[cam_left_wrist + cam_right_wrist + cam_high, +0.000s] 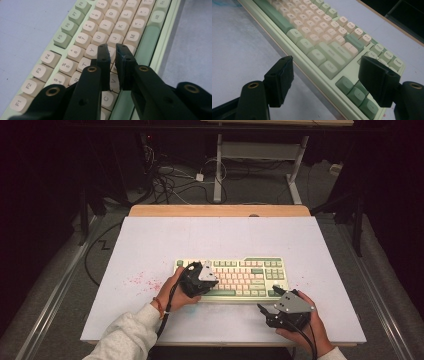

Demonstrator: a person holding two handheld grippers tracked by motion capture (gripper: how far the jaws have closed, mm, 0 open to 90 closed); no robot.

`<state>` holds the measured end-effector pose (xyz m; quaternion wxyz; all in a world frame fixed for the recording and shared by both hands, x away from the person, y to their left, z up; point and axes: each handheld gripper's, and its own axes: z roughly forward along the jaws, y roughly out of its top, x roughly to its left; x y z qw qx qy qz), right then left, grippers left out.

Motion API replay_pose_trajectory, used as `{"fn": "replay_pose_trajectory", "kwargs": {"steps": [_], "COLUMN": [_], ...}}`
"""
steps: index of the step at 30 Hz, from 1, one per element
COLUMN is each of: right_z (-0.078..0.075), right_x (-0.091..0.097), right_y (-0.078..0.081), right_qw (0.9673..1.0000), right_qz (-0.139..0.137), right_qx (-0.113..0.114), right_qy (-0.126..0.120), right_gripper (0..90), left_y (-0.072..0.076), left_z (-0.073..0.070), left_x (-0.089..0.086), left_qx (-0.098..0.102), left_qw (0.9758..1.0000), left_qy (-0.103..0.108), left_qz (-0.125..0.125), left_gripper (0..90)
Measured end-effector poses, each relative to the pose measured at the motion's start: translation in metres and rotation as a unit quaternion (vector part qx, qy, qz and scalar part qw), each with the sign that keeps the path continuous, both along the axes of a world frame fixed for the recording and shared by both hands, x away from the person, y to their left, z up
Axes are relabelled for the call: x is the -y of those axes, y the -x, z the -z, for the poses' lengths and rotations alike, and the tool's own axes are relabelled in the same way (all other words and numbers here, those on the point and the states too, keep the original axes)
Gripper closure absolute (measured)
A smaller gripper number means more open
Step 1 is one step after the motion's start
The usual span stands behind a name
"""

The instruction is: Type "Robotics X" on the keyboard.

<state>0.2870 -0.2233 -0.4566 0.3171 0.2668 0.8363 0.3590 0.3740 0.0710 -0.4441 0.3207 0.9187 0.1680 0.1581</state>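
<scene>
- Bare white tabletop (pixel 210 237) lies wide open behind the keyboard.
- The pale green and cream mechanical keyboard (pixel 250 277) blocks the front middle strip.

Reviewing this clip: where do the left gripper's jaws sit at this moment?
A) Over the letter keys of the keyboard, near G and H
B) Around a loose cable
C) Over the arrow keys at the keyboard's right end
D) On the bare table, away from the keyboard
A: in the left gripper view the left gripper has its jaws a narrow gap apart, right above the letter rows of the keyboard, with Y, U, J and M around the tips.
</scene>
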Motion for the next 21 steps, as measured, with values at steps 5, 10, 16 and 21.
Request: {"fn": "replay_pose_trajectory", "kwargs": {"steps": [5, 10, 16, 21], "right_z": [0.0, 0.0, 0.0, 0.0], "right_x": [0.0, 0.0, 0.0, 0.001], "right_y": [0.0, 0.0, 0.0, -0.001], "right_qw": [1.0, 1.0, 1.0, 1.0], "right_qz": [0.0, 0.001, -0.001, -0.001], "right_qx": [-0.002, -0.003, -0.005, -0.007], "right_qy": [-0.001, -0.004, -0.004, -0.007], "right_gripper": [28.5, 28.4, 28.4, 28.5], "left_y": [0.003, 0.006, 0.013, 0.023], "left_z": [-0.007, -0.011, -0.014, -0.014], "left_x": [-0.007, -0.014, -0.023, -0.033], "left_qx": [0.014, 0.027, 0.057, 0.085], "left_qw": [0.9998, 0.9994, 0.9975, 0.9954], "left_qy": [0.011, 0.019, 0.027, 0.028], "left_qz": [0.0, -0.013, -0.032, -0.036], "left_gripper": [76.2, 68.6, 50.9, 35.2]}}
